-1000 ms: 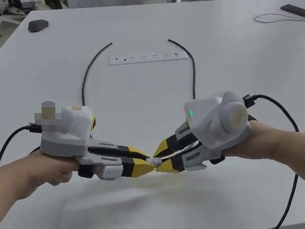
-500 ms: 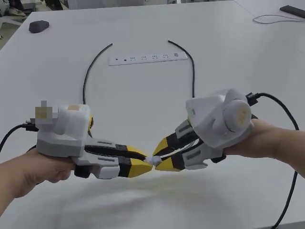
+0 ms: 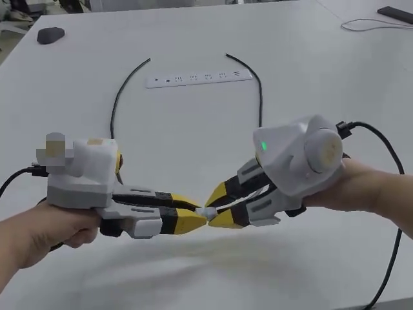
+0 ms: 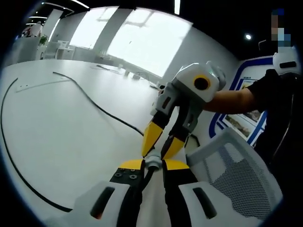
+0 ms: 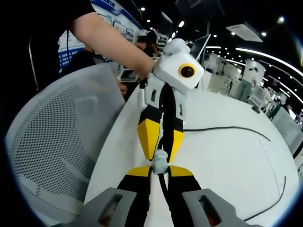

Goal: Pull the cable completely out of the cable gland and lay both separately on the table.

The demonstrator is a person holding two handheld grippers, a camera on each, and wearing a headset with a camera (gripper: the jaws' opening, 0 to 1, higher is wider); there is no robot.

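Note:
A small white cable gland (image 3: 207,212) hangs above the table, pinched between the yellow tips of both grippers. My left gripper (image 3: 201,219) comes from the left and my right gripper (image 3: 213,214) from the right, tip to tip. In the left gripper view the gland (image 4: 151,162) sits between my own shut jaws, with the right gripper (image 4: 156,154) closed on its far end. The right gripper view shows the gland (image 5: 160,161) the same way. The thin black cable (image 3: 114,110) runs through the gland and along both jaw pairs. Its two free ends lie far out on the table.
A white power strip (image 3: 200,78) lies between the cable's ends at the far side of the white table (image 3: 193,142). Beyond it are a dark mouse (image 3: 50,35) at the far left and another thin cable (image 3: 368,24) at the far right. A white mesh chair (image 5: 52,142) stands beside the table.
Both grippers stay tip to tip on the gland. The left gripper's body has drifted slightly left and the pair sits a little higher in the picture.

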